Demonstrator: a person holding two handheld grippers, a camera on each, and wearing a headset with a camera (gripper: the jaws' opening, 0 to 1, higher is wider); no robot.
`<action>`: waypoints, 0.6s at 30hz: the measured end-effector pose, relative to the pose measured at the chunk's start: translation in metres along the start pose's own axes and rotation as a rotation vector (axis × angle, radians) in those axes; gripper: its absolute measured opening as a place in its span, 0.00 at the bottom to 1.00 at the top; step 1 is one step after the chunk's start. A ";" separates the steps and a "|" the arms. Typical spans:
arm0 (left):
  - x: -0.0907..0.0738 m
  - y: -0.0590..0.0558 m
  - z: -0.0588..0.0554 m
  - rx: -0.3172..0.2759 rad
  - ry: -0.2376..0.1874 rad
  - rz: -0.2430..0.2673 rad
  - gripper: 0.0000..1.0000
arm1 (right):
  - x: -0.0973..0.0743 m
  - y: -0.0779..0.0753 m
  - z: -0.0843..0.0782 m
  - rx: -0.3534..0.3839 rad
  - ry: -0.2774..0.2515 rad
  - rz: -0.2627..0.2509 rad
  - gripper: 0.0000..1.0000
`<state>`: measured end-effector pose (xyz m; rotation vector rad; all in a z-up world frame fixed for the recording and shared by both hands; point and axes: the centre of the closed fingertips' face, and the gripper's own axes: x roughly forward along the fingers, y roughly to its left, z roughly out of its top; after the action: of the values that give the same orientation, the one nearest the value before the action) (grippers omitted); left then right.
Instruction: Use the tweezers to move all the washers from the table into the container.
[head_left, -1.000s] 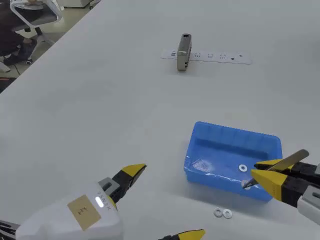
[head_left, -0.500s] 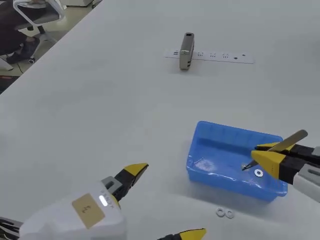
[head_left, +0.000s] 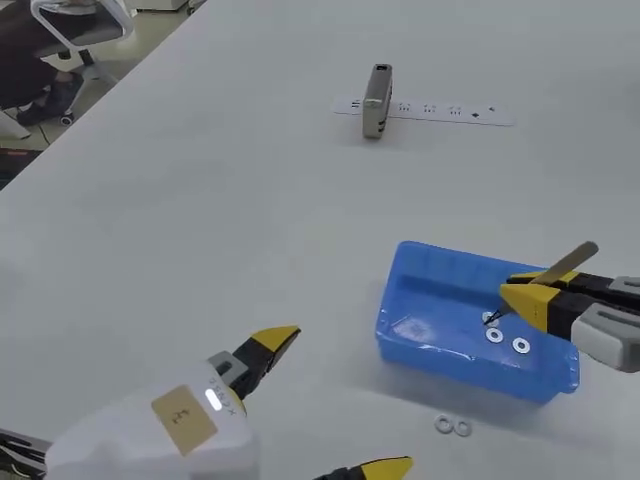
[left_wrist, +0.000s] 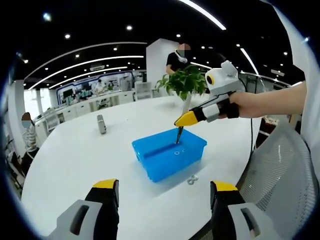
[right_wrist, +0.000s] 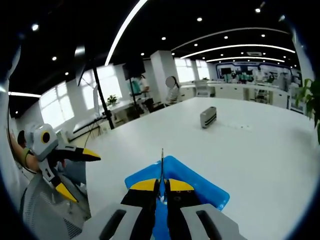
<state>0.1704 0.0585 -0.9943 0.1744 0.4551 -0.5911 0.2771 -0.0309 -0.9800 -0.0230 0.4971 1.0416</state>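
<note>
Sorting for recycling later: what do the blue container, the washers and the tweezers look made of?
The blue container is probably moulded plastic with a glossy finish: even colour, pale sheen on its floor. The washers on the table are likely bare metal: silvery flat rings, though too small to be sure. The tweezers seem to be metal: a thin dull strip ending in dark tips.

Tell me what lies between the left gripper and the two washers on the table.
Nothing: in the head view only bare table separates the left gripper from the two washers.
</note>
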 end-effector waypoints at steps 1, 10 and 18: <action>0.000 0.000 0.000 0.000 0.001 0.000 0.75 | 0.001 0.000 -0.001 0.001 0.002 0.000 0.03; 0.001 -0.001 -0.002 0.003 0.010 -0.007 0.74 | 0.010 -0.008 -0.009 0.020 0.031 -0.007 0.03; 0.001 -0.003 0.000 -0.006 0.002 -0.014 0.75 | 0.016 -0.015 -0.018 0.033 0.063 -0.009 0.03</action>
<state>0.1691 0.0562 -0.9949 0.1658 0.4604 -0.6031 0.2890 -0.0296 -1.0057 -0.0285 0.5705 1.0261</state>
